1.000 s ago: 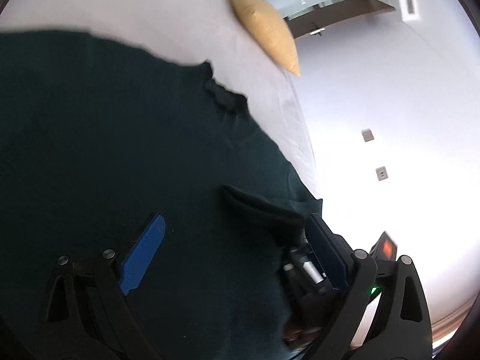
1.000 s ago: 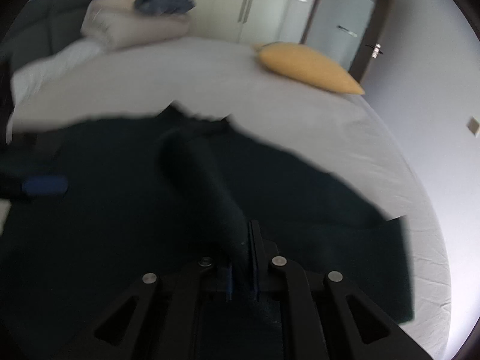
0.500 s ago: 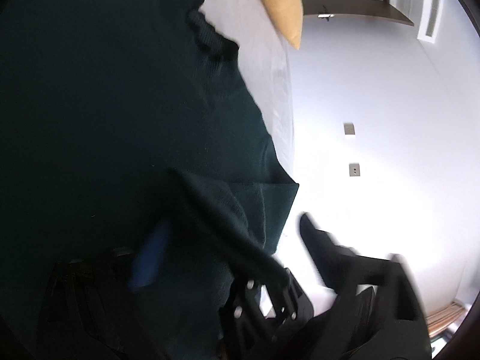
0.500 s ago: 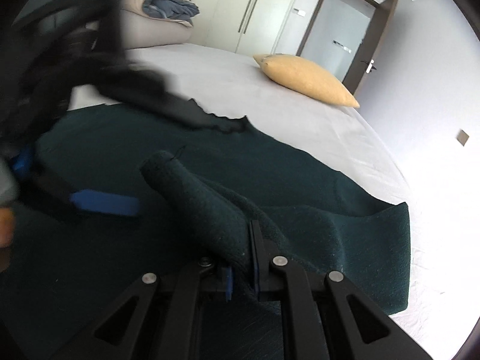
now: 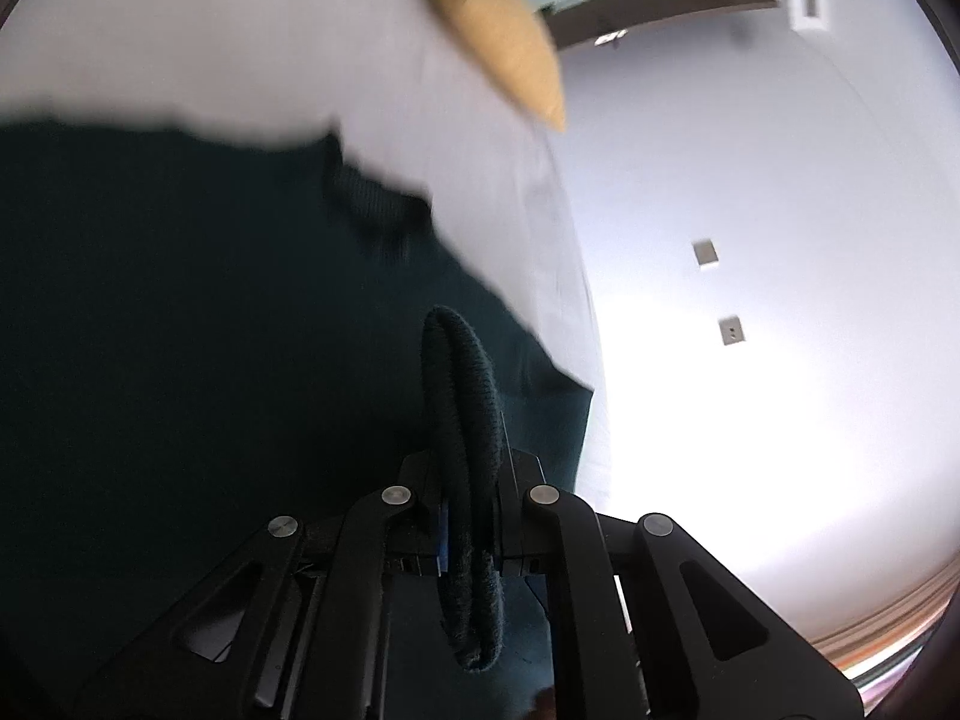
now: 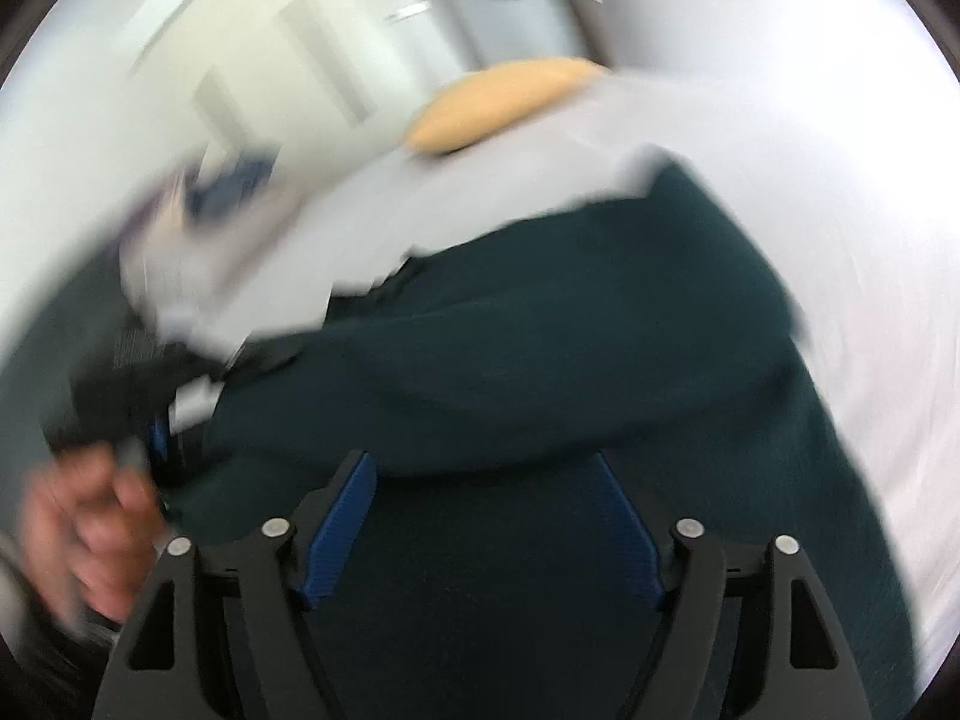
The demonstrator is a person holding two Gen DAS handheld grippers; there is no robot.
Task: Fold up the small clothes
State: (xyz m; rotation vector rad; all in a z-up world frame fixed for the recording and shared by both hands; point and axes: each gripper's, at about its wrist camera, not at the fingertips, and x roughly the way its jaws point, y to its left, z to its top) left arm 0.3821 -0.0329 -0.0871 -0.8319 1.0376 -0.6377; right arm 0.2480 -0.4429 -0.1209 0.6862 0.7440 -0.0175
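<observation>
A dark green knit sweater (image 5: pixel 180 312) lies spread on the white bed (image 5: pixel 240 42). My left gripper (image 5: pixel 471 480) is shut on a rolled fold of the sweater (image 5: pixel 459 372), which stands up between the jaws. In the right wrist view the sweater (image 6: pixel 570 348) fills the middle, with a folded ridge across it. My right gripper (image 6: pixel 486 516) is open and empty just above the cloth, blue pads apart. The left gripper and the hand holding it (image 6: pixel 90 516) show blurred at the left of that view.
A yellow pillow (image 5: pixel 504 48) lies at the far end of the bed, also in the right wrist view (image 6: pixel 498 102). A pile of bedding and clothes (image 6: pixel 198 204) sits at the far left. A white wall with sockets (image 5: pixel 714 288) runs beside the bed.
The right gripper let go of the sweater fold and opened. The left gripper, open a second ago, closed on that fold. Both views swung and are blurred.
</observation>
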